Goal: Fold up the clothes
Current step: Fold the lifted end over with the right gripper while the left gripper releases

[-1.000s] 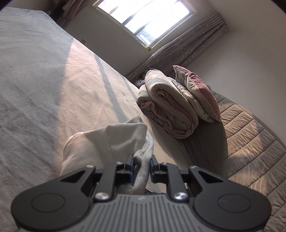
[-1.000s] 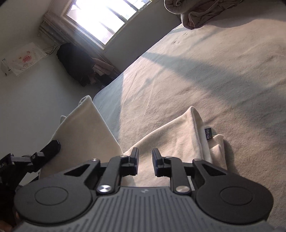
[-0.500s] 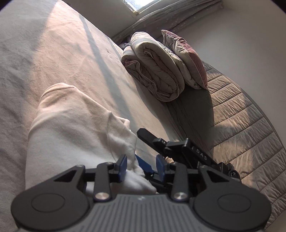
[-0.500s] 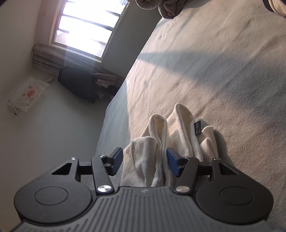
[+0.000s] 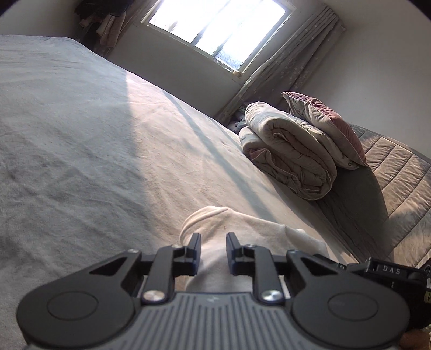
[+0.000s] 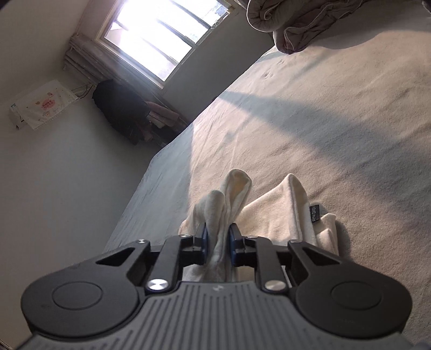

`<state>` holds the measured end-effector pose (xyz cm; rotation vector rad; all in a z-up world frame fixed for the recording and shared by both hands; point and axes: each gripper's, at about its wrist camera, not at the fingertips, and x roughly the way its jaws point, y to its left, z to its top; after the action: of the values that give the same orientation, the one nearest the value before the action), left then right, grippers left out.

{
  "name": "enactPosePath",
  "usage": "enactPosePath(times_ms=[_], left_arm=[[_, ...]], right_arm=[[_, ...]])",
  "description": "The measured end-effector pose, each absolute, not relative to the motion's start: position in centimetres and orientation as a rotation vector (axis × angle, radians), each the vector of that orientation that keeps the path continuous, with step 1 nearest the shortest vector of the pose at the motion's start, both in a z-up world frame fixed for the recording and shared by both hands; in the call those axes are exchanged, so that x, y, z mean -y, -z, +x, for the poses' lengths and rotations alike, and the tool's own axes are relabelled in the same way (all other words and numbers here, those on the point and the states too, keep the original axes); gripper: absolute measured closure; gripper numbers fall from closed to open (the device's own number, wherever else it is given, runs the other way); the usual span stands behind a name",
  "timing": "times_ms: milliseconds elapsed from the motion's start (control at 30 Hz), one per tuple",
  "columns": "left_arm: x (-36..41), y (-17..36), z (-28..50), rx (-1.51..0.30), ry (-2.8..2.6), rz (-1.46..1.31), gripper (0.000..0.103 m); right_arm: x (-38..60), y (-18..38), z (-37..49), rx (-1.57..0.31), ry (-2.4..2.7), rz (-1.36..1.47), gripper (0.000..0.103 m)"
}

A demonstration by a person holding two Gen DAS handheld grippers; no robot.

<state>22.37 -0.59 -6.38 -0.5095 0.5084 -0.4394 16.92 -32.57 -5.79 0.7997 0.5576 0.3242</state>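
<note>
Our left gripper (image 5: 213, 243) hides the near half of the cream garment (image 5: 250, 228), so we cannot tell whether its closing jaws pinch cloth. At four o'clock the right gripper (image 5: 390, 269) is cut off by the frame edge. In the right wrist view, the rolled duvet (image 6: 309, 24) at one o'clock is cropped, and the lettering on the garment's dark tag (image 6: 314, 213) is too small to read.

Blown-out window (image 5: 218, 35) backlight, long shadows across bed (image 5: 94, 150), sharp, fisheye-bent edges
</note>
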Motion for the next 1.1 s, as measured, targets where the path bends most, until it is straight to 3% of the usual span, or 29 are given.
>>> enactPosePath(times_ms=[367, 667, 900, 1100], left_arm=[[5.1, 7.0, 21.2, -0.492, 0.640, -0.427, 0.083], [7.0, 7.7, 20.6, -0.498, 0.709, -0.333, 0.083], [7.1, 7.6, 20.2, -0.479, 0.794, -0.336, 0.083], [7.2, 7.9, 20.0, -0.489, 0.865, -0.336, 0.083]], right_arm=[[35.5, 6.7, 17.6, -0.581, -0.254, 0.885, 0.084], [33.8, 5.4, 17.1, -0.574, -0.129, 0.655, 0.073], [31.9, 4.1, 16.6, -0.421, -0.171, 0.449, 0.073], [30.9, 5.8, 18.1, -0.502, -0.174, 0.383, 0.076]])
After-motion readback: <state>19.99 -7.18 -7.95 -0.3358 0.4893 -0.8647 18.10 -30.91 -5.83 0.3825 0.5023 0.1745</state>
